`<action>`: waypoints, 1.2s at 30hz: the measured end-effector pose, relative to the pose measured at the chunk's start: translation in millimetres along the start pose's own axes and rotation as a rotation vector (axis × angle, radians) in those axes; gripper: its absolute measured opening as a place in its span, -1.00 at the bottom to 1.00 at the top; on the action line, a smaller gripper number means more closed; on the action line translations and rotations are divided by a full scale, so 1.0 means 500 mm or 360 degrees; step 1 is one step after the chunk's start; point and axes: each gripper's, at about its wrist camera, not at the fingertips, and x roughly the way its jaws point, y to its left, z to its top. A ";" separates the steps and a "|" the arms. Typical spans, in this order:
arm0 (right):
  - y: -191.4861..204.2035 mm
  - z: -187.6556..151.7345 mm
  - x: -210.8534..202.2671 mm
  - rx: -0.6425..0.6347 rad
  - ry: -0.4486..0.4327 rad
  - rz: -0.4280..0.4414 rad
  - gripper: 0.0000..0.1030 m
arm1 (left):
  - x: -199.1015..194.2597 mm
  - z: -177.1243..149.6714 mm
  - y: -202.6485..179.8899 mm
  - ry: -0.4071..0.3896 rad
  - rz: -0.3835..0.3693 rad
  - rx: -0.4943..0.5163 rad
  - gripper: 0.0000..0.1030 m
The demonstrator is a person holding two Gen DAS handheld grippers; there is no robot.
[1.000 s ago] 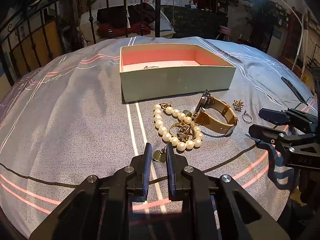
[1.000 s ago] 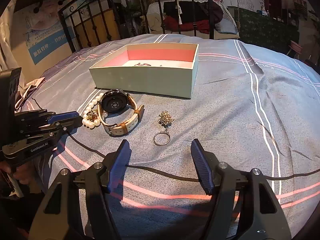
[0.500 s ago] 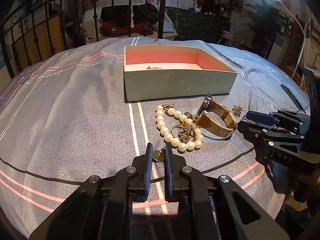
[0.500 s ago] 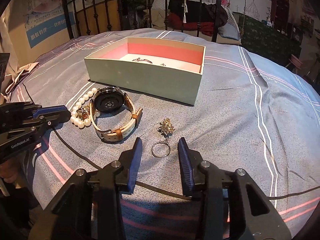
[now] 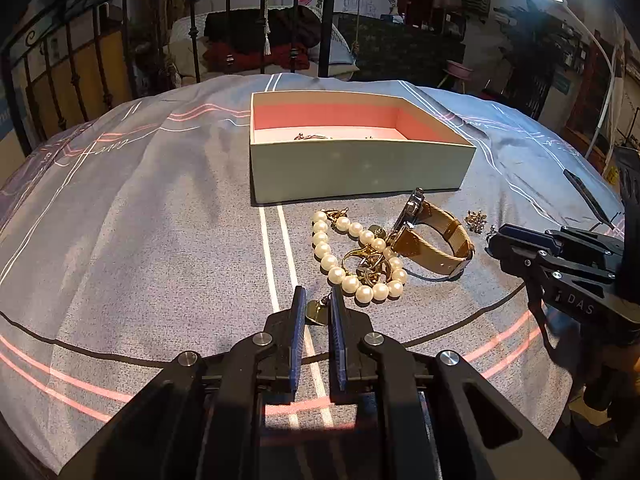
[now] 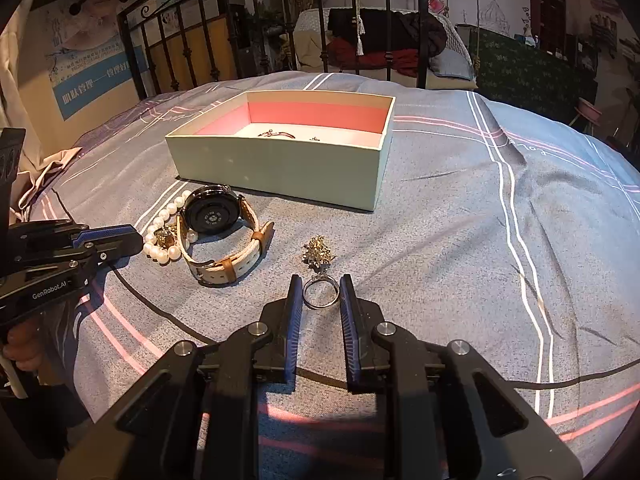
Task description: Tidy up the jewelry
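A pale green box (image 5: 360, 164) with a pink inside (image 6: 280, 160) sits on the bed and holds a few small pieces. In front of it lie a pearl bracelet (image 5: 348, 256), a gold charm (image 5: 370, 266), a tan-strapped watch (image 5: 432, 240) (image 6: 218, 236) and a gold brooch (image 6: 318, 254). My left gripper (image 5: 316, 308) is shut on a small gold heart pendant (image 5: 316, 311). My right gripper (image 6: 320, 294) has its fingers closed in around a silver ring (image 6: 320, 294), which lies on the cover between them; the pads look to touch its sides.
The grey striped bed cover (image 5: 160, 240) bulges and slopes away at its edges. A black iron bed frame (image 6: 280, 20) stands behind the box. The right gripper body shows at the right of the left wrist view (image 5: 560, 264), close to the watch.
My right gripper has moved forward and closed from wide open down onto the ring. My left gripper has stayed shut on the pendant, barely moving.
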 end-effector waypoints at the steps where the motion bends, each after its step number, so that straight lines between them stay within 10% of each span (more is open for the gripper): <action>1: 0.000 -0.002 -0.005 0.0004 -0.0013 0.0006 -0.61 | 0.000 0.001 0.000 0.0001 0.0001 -0.0002 -0.76; 36: 0.013 0.034 -0.023 -0.0003 -0.0103 0.0072 -0.61 | -0.017 0.062 -0.014 -0.0090 -0.0044 -0.0039 -0.76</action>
